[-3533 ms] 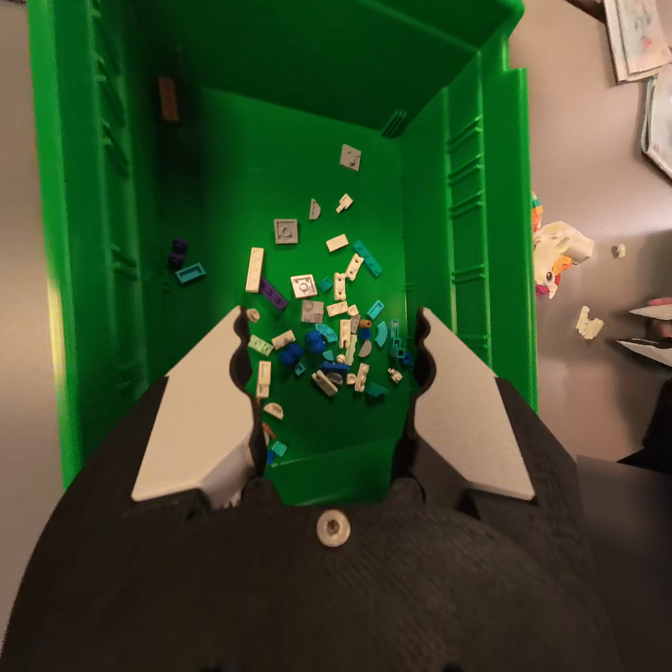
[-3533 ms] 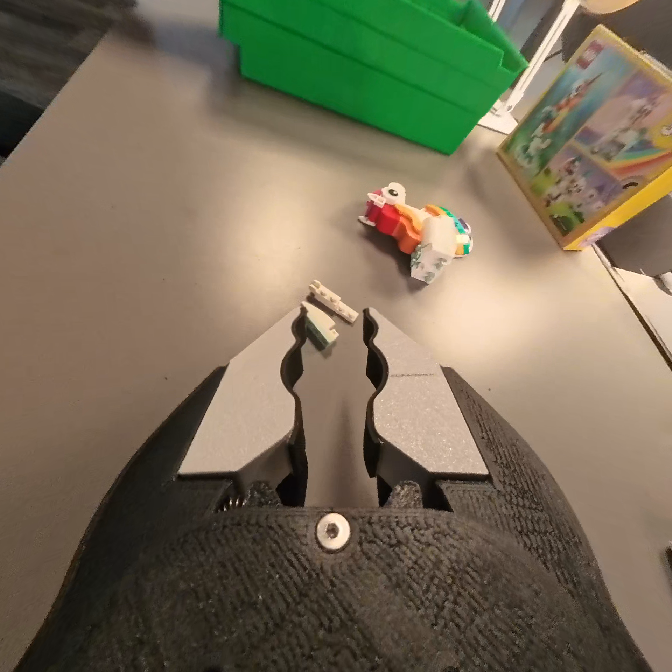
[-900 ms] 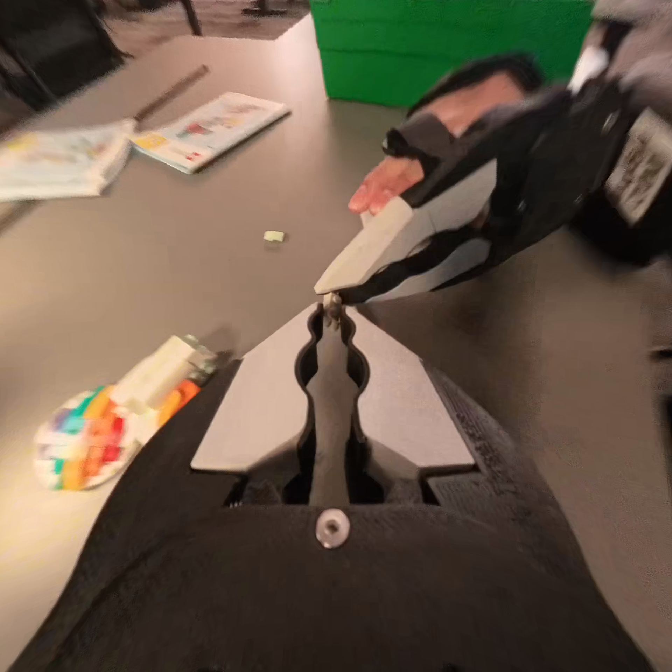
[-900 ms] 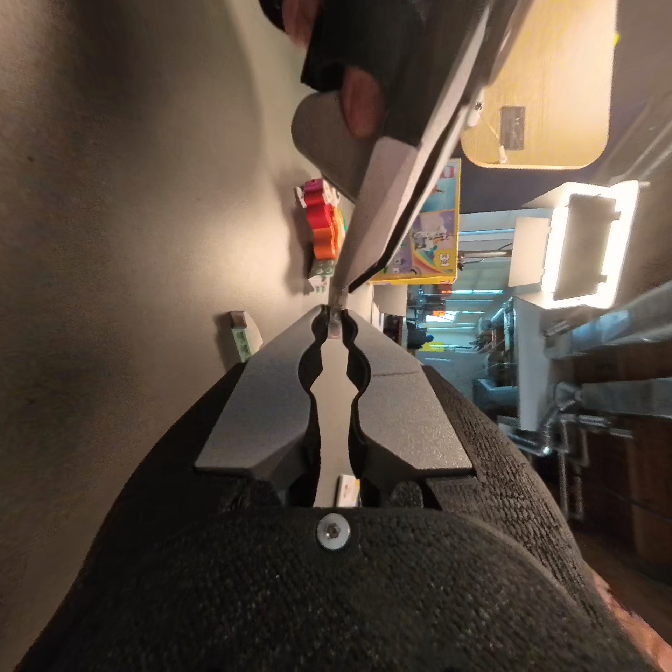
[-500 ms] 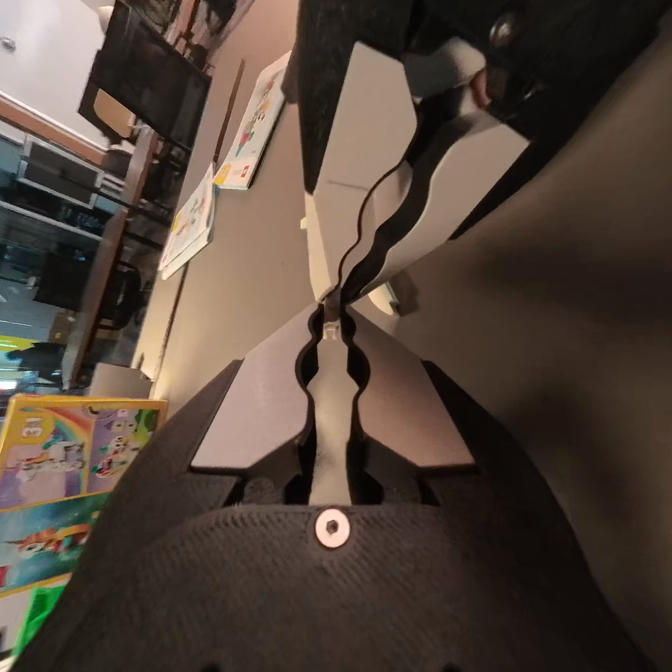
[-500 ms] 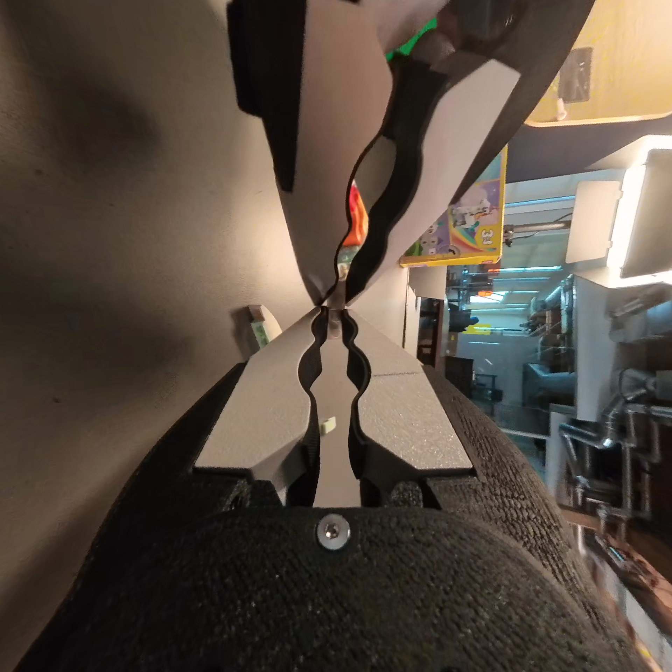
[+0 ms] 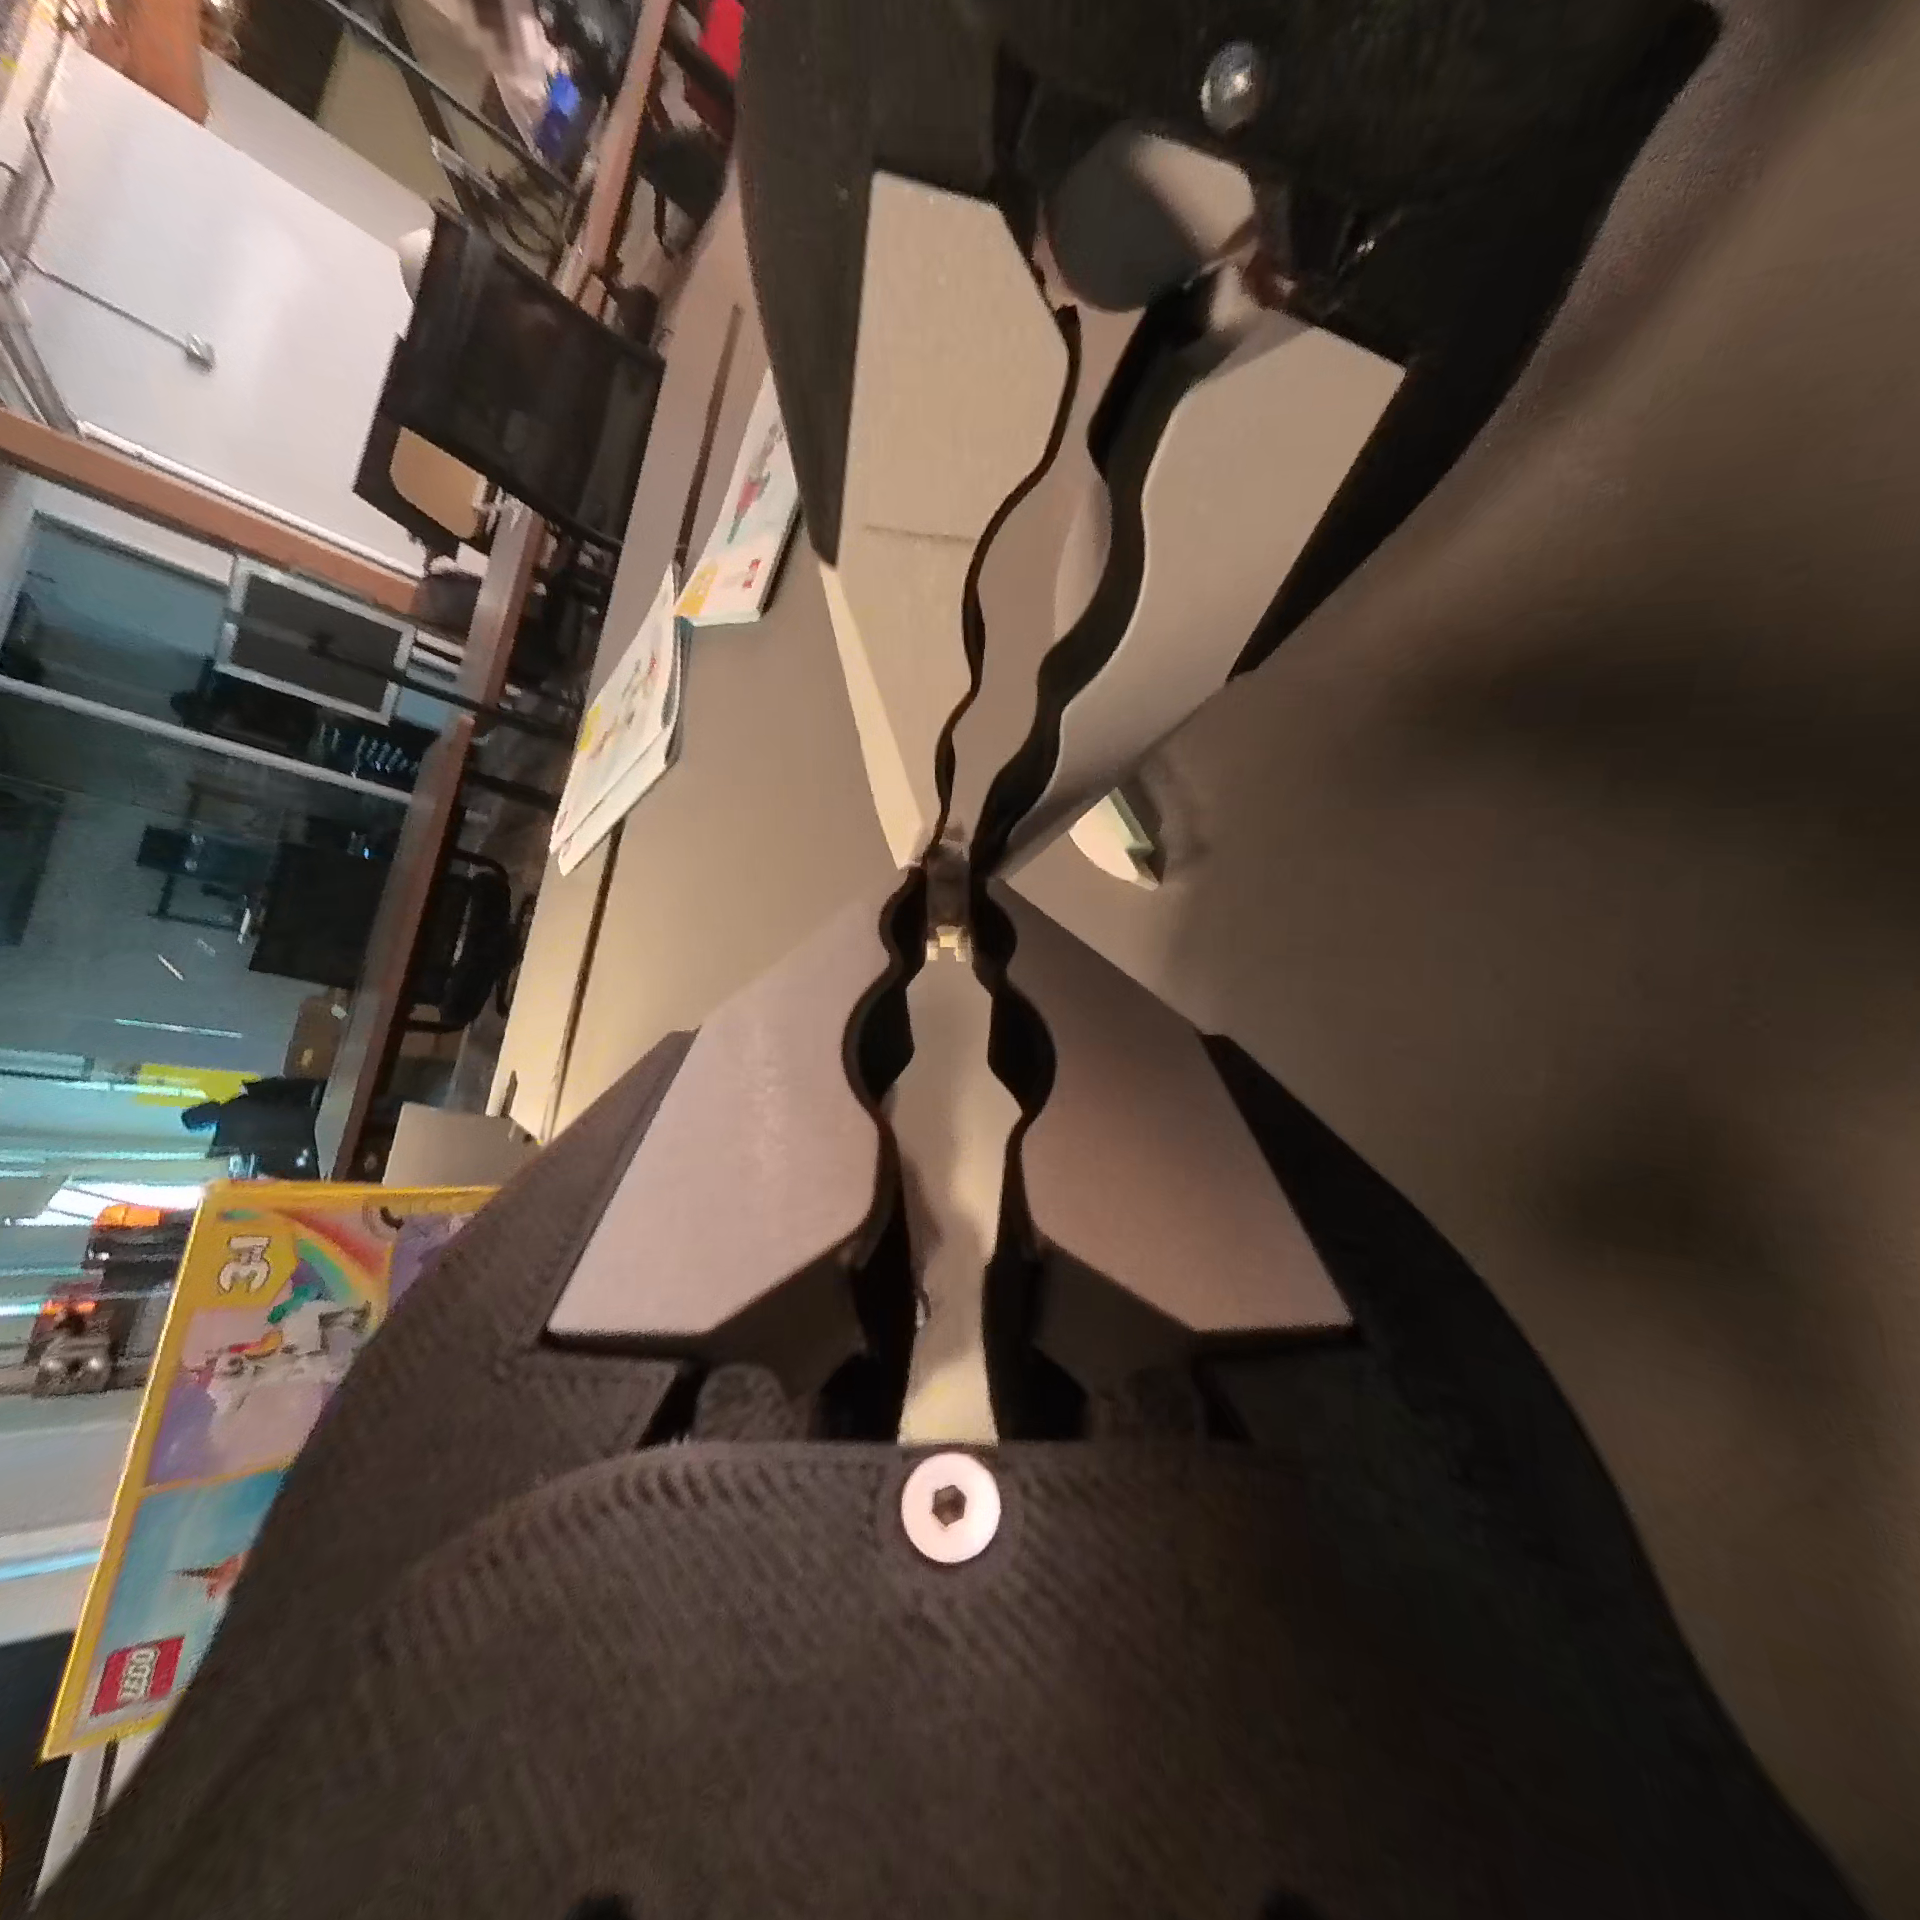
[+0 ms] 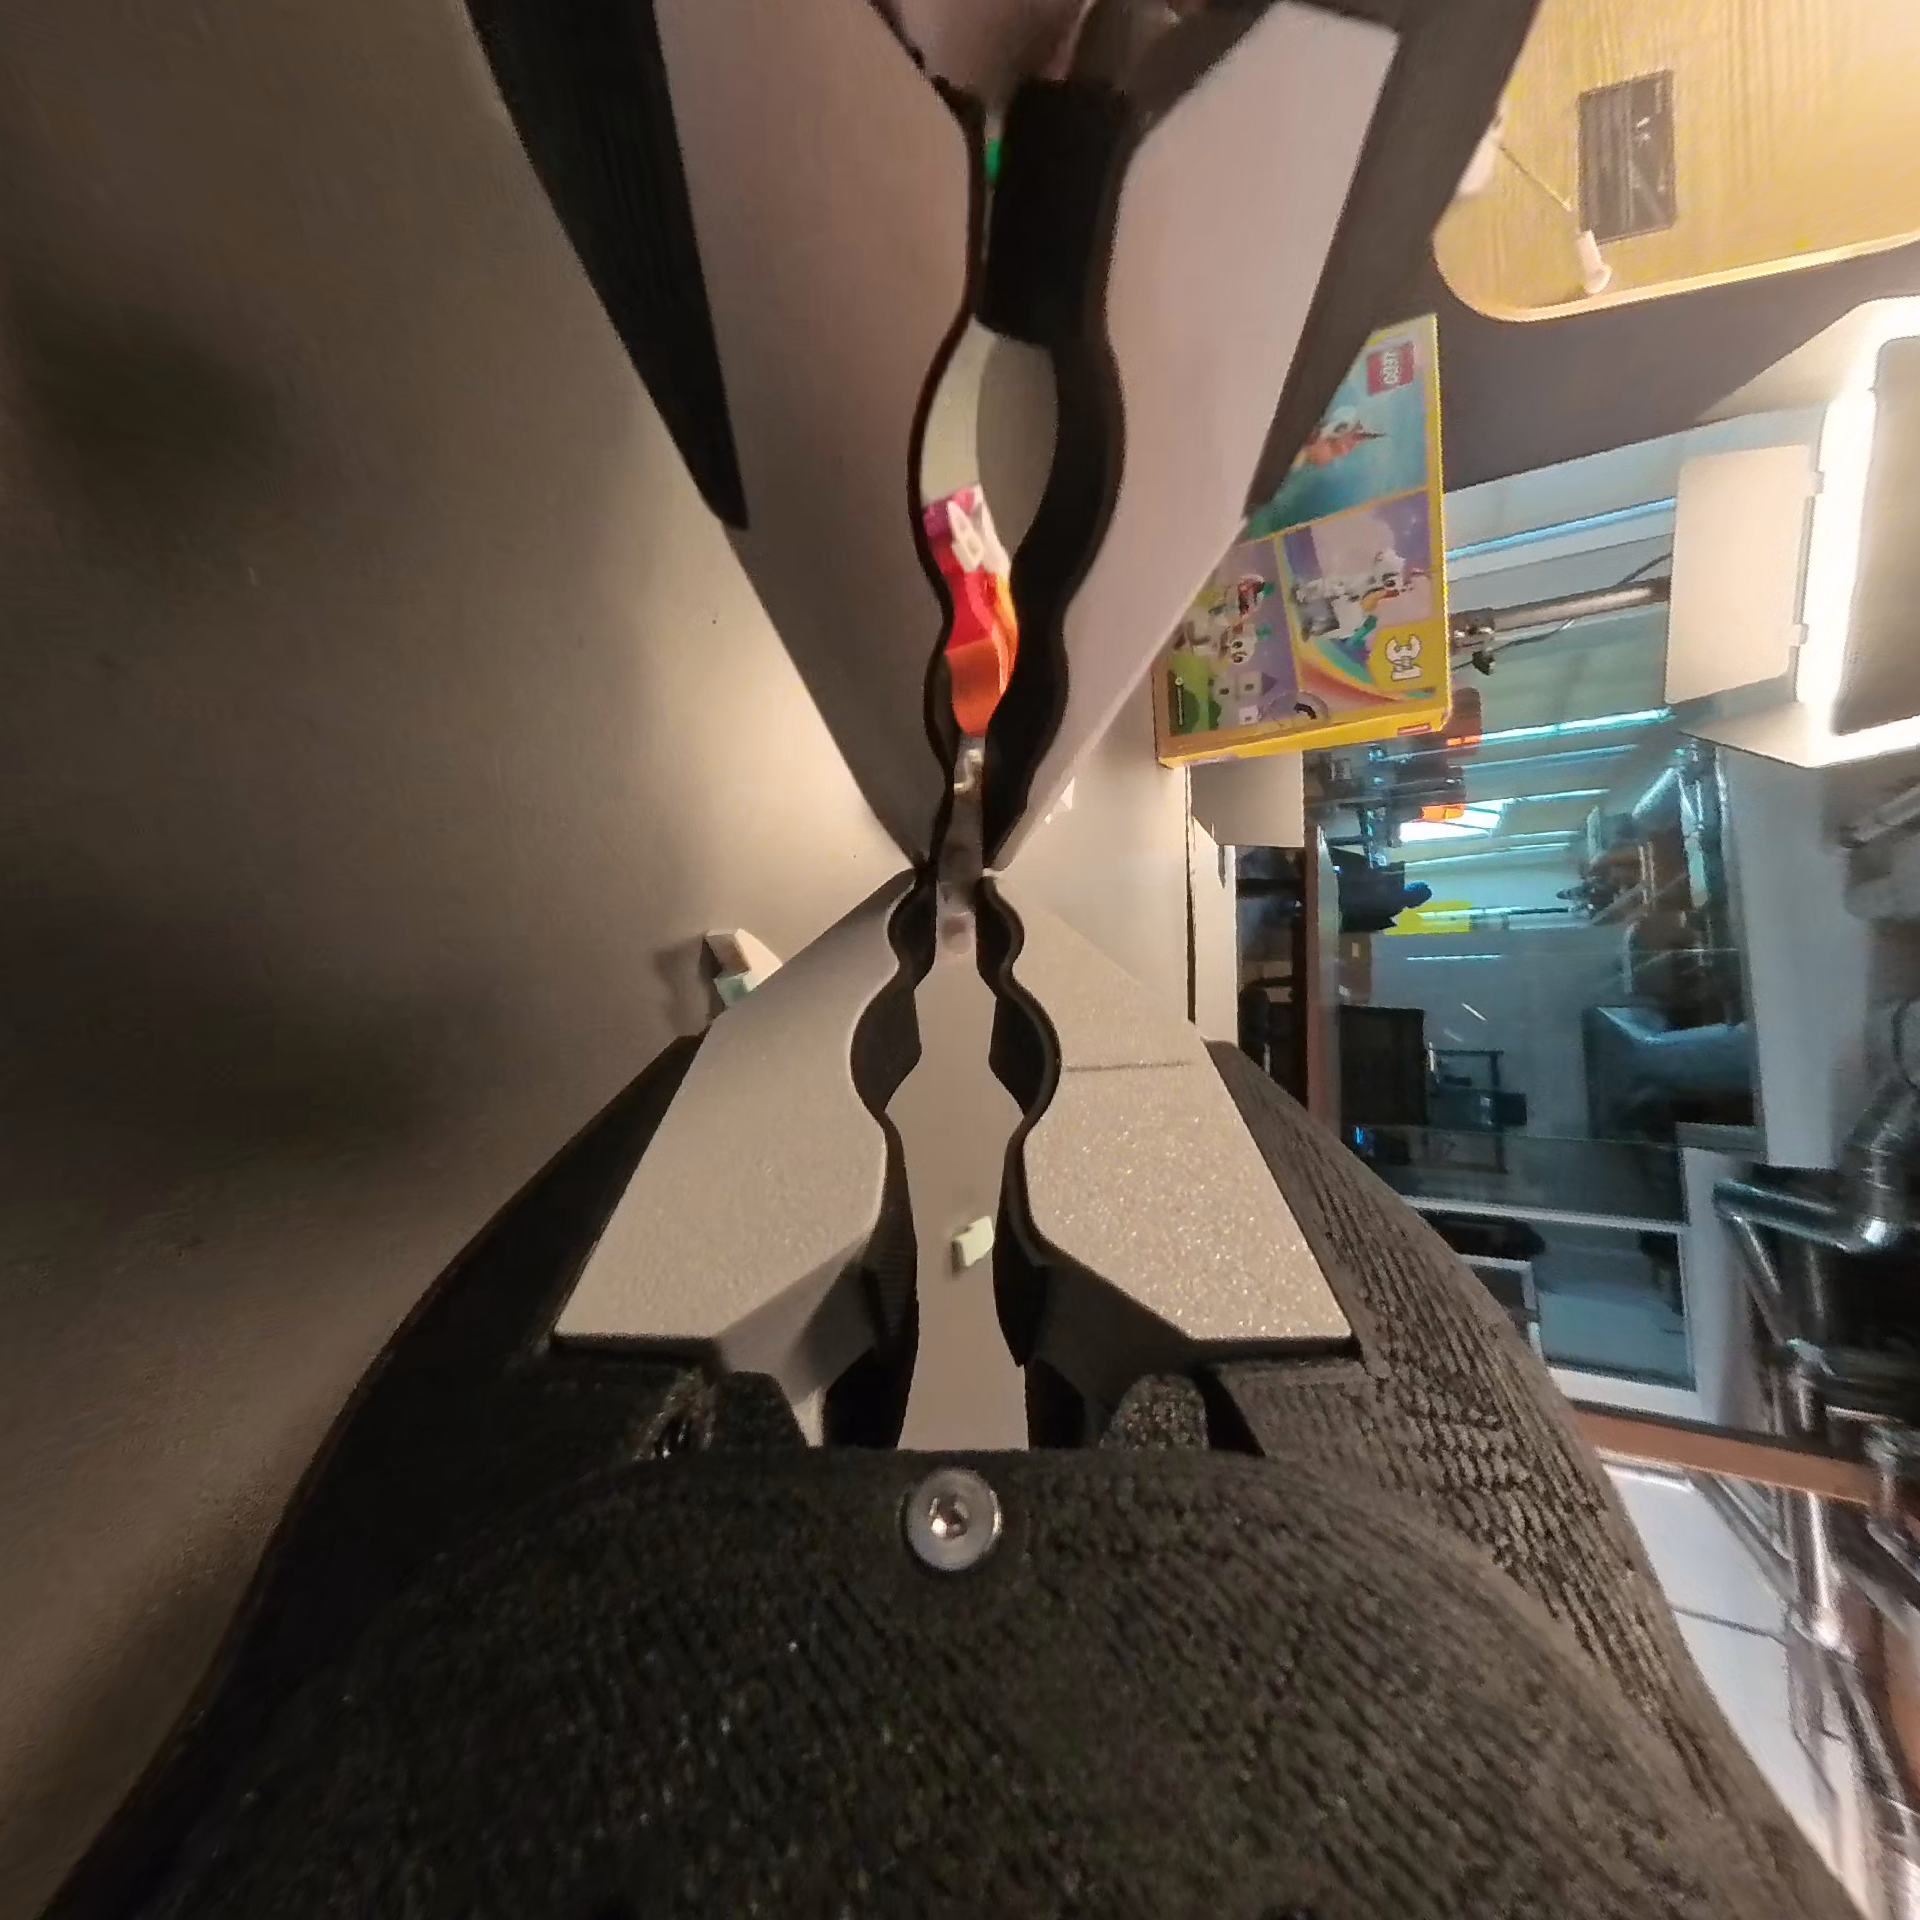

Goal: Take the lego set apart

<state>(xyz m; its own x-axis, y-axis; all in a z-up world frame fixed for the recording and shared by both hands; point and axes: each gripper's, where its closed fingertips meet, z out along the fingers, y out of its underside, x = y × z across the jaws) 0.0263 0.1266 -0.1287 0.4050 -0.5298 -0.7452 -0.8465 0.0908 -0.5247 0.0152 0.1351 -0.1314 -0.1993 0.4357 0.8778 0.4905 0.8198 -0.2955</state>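
Note:
My left gripper (image 7: 948, 920) and my right gripper (image 8: 954, 914) meet tip to tip above the grey table. Both are shut on one small white lego piece (image 7: 948, 940), which also shows in the right wrist view (image 8: 956, 928). In the left wrist view the right gripper (image 7: 951, 854) comes in from the top. In the right wrist view the left gripper (image 8: 961, 847) comes in from the top. The colourful lego model (image 8: 975, 623) lies on the table behind and shows only through the gap between the left fingers.
A pale white-green piece (image 7: 1117, 844) lies on the table (image 7: 1558, 935) just beside the tips, and shows in the right wrist view (image 8: 732, 961). A tiny white piece (image 8: 969, 1244) lies below my right fingers. The yellow lego box (image 8: 1330, 582) and booklets (image 7: 634, 727) are farther off. The tips of both grippers are at nearly the same place.
Earlier my left gripper was open over the green bin and my right was at pieces on the table. Now both are shut on one small piece, tip to tip, and have rolled sideways.

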